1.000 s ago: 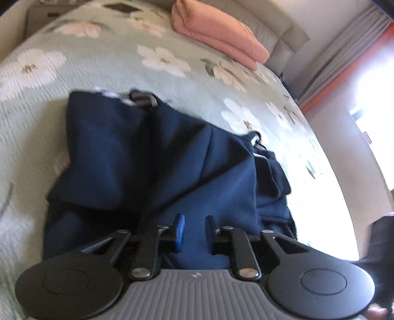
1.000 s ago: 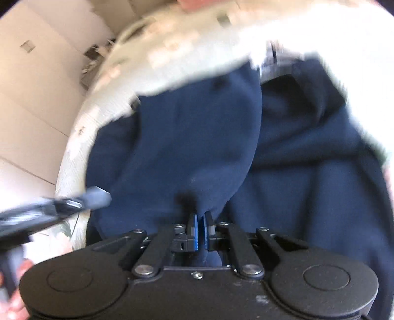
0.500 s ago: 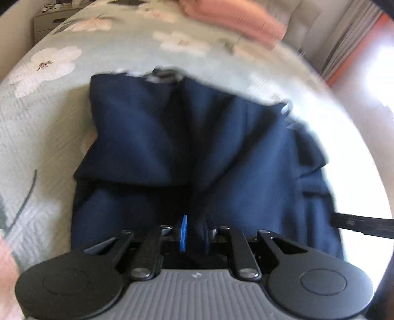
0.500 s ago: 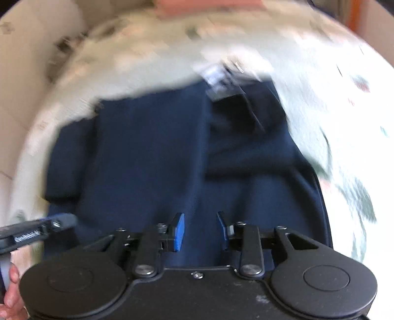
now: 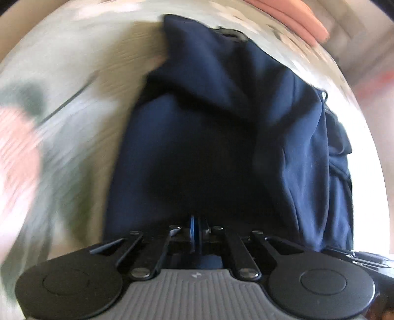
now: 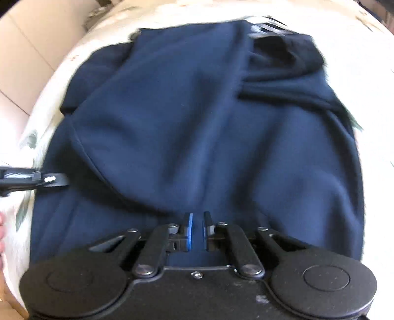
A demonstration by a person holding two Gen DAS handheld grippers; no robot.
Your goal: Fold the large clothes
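Observation:
A navy garment (image 5: 221, 118) lies partly folded on the floral bed cover (image 5: 73, 73). It also fills the right wrist view (image 6: 197, 123). My left gripper (image 5: 196, 221) is shut on the garment's near edge. My right gripper (image 6: 197, 219) has its jaws nearly closed, with a narrow gap between them, right at the garment's near edge; navy cloth shows in the gap. The left gripper's fingers (image 6: 51, 179) show at the left edge of the right wrist view, beside the garment.
A pink folded cloth (image 5: 295, 17) lies at the far end of the bed. The bed's right edge (image 5: 369, 147) is bright with window light. A pale wall or cupboard (image 6: 27, 61) stands to the left in the right wrist view.
My left gripper has shut on the garment's near edge and swung. My right gripper was shut on cloth, opened, and its jaws have now closed to a narrow gap.

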